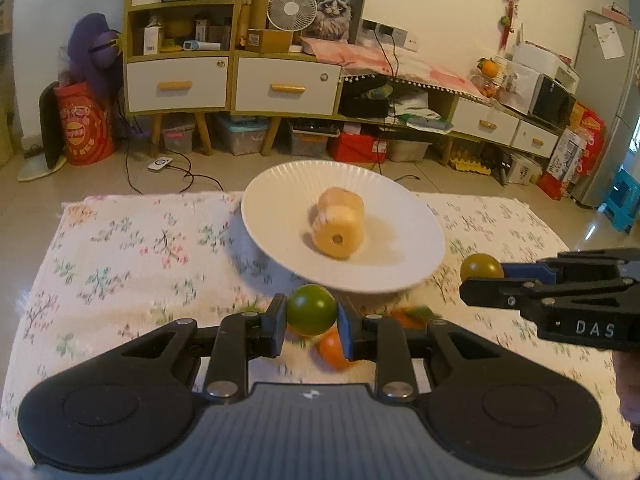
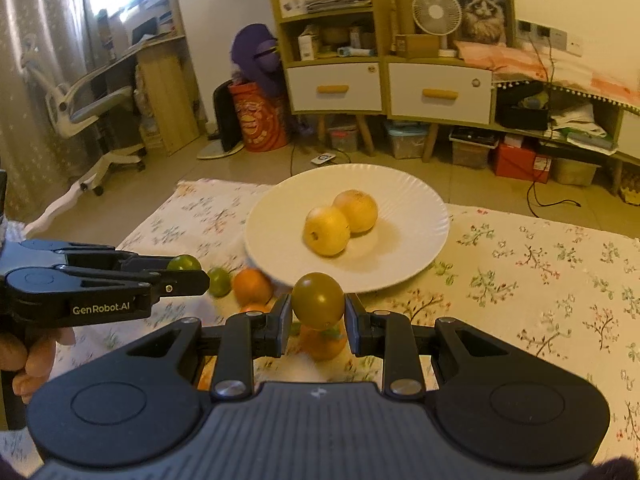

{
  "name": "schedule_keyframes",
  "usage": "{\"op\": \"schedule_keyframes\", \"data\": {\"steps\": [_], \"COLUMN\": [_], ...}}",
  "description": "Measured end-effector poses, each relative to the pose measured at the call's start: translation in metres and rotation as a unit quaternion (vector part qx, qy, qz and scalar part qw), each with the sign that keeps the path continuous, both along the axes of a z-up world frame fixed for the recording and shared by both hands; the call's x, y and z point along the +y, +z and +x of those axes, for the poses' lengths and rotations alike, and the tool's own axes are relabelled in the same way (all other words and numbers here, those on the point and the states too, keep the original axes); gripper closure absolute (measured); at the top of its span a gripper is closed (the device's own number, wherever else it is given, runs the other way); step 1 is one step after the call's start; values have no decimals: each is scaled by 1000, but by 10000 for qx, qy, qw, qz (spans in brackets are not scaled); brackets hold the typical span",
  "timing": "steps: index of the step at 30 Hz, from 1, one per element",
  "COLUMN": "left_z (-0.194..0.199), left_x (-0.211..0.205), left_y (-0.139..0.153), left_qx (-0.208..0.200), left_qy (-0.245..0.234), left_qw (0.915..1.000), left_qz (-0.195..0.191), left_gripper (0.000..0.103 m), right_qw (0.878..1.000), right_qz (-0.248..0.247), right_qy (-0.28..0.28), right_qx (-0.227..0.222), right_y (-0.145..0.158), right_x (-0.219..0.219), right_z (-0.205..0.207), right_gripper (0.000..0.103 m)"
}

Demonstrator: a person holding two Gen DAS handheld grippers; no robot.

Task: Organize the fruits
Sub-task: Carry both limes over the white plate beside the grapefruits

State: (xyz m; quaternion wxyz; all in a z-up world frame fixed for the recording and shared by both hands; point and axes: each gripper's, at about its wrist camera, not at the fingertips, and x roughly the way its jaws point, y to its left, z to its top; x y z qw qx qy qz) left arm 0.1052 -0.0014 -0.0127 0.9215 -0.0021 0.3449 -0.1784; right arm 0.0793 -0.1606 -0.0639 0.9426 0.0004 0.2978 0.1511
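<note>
A white plate (image 1: 280, 216) (image 2: 404, 204) on the floral cloth holds two yellow pears (image 1: 338, 224) (image 2: 340, 220). My left gripper (image 1: 311, 316) is shut on a green fruit (image 1: 312, 308) just before the plate's near rim; it also shows in the right wrist view (image 2: 188, 276). My right gripper (image 2: 318, 308) is shut on an olive-green fruit (image 2: 318, 300), seen in the left wrist view (image 1: 480, 268) beside the plate's right rim. Oranges (image 2: 252, 286) (image 1: 334, 348) and another green fruit (image 2: 219, 282) lie on the cloth below the grippers.
The floral cloth (image 1: 120, 260) covers the low surface. Behind it stand a wooden shelf unit with drawers (image 1: 232, 80), storage boxes, cables on the floor and a blue stool (image 1: 622, 204). An office chair (image 2: 92, 108) is at the left.
</note>
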Motion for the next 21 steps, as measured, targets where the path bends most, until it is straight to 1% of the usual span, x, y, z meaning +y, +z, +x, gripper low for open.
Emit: {"op": "schedule_keyframes", "data": {"steps": [5, 10, 16, 21], "left_z": [23, 47, 68, 79], "left_x": [-3, -5, -20, -28], "left_y": [1, -4, -8, -19], "left_qx": [-108, -40, -196, -141], "left_qy": [137, 271, 56, -59], "left_qw": [9998, 9996, 9997, 9995], "left_qz": [37, -49, 123, 265], "left_gripper": [98, 98, 98, 98], "right_qw": [9998, 9995, 9993, 9992], "right_qz": [59, 59, -111, -241], "right_qy": [-169, -317, -307, -279], "right_qx": [25, 65, 159, 180], "right_y": [-1, -5, -13, -18], "right_x": [-4, -10, -14, -13], "right_z": [16, 30, 42, 49], "right_gripper": [78, 78, 78, 78]}}
